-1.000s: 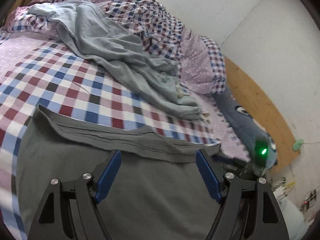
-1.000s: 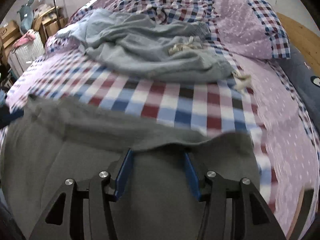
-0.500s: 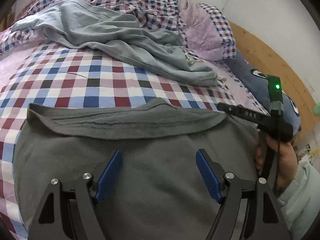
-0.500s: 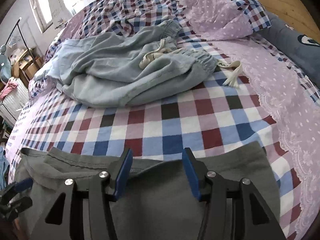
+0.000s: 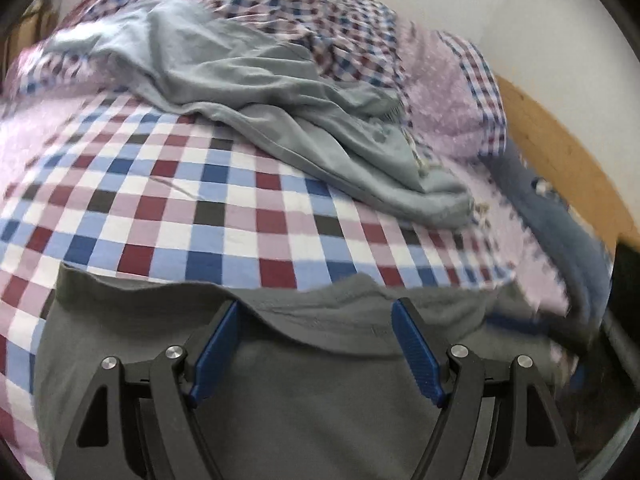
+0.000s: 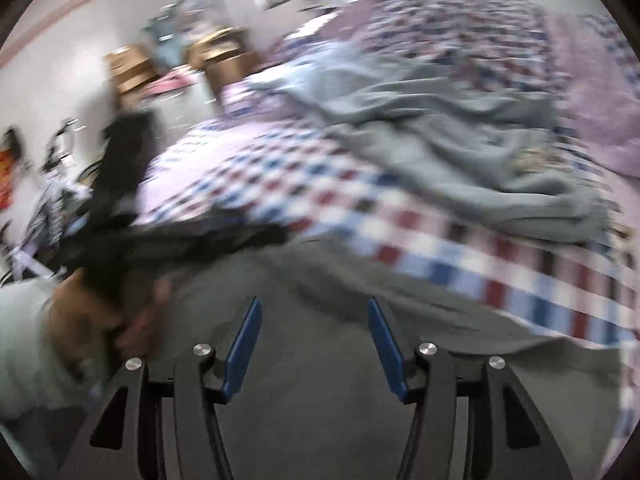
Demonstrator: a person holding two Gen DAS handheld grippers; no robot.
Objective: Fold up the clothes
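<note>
A dark grey garment (image 5: 304,392) lies spread on the checked bed cover (image 5: 208,216), its hemmed edge across the frame. My left gripper (image 5: 316,312) hangs open just above that edge, nothing between its blue pads. In the blurred right wrist view the same grey garment (image 6: 320,360) fills the bottom, and my right gripper (image 6: 314,312) is open over it. At the left of that view a hand (image 6: 100,312) holds the other gripper's dark body. A crumpled light grey-blue garment (image 5: 288,120) lies farther back on the bed, also visible as the grey-blue heap (image 6: 460,140).
A lilac dotted pillow (image 5: 448,104) and a dark blue cushion (image 5: 560,232) sit at the right by the wooden headboard (image 5: 560,152). Past the bed's left edge in the right wrist view stand cardboard boxes (image 6: 128,68), wooden furniture (image 6: 220,56) and a window.
Both views have swung; the right wrist camera turned left and now shows the hand and the room's furniture. Both grippers stay open over the grey garment.
</note>
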